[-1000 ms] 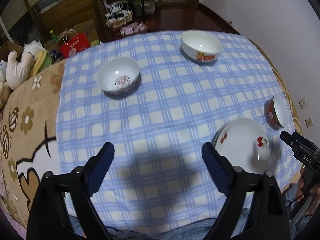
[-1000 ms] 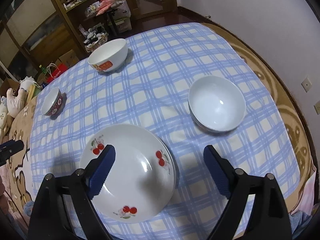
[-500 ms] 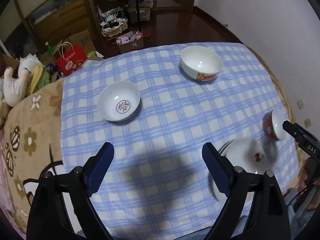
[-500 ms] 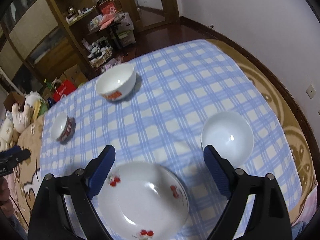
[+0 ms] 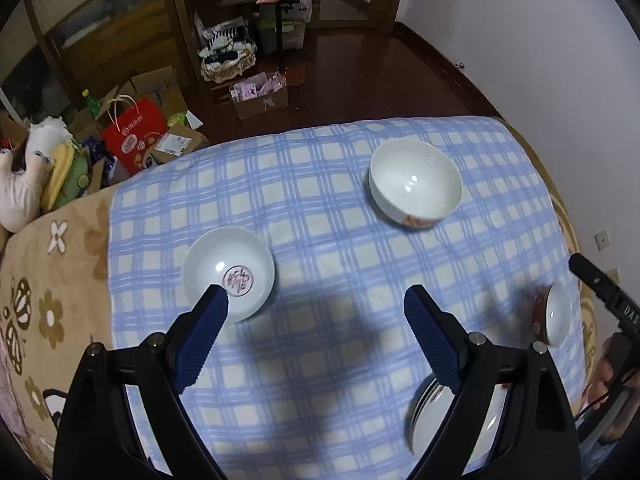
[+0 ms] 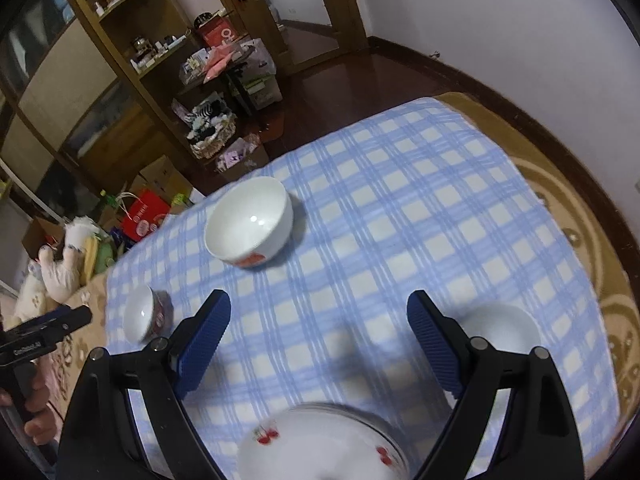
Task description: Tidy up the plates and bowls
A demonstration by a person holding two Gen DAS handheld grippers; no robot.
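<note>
On the blue checked cloth [image 5: 320, 216] stand a white bowl with a red seal mark [image 5: 229, 271], a larger white bowl with a red label [image 5: 415, 185] [image 6: 249, 227], a small red-sided bowl [image 5: 554, 313] [image 6: 143, 313], a plain white bowl [image 6: 500, 328] and a cherry-patterned plate [image 6: 320, 444] [image 5: 436, 420]. My left gripper [image 5: 316, 312] hangs open over the cloth beside the seal-mark bowl, holding nothing. My right gripper [image 6: 318, 316] is open and empty above the cloth, with the cherry plate below it.
The cloth lies on a brown patterned blanket [image 5: 44, 280]. Beyond its far edge is a dark wood floor with a red bag [image 5: 134, 134], boxes, a basket and shelving. Plush toys [image 5: 36, 164] sit at the left. A hand [image 6: 32, 412] grips the left tool's handle.
Both grippers have drawn back and risen slightly; the dishes slid down in both views and more floor shows. The cherry plate now lies at the bottom edge. Jaws kept the same width.
</note>
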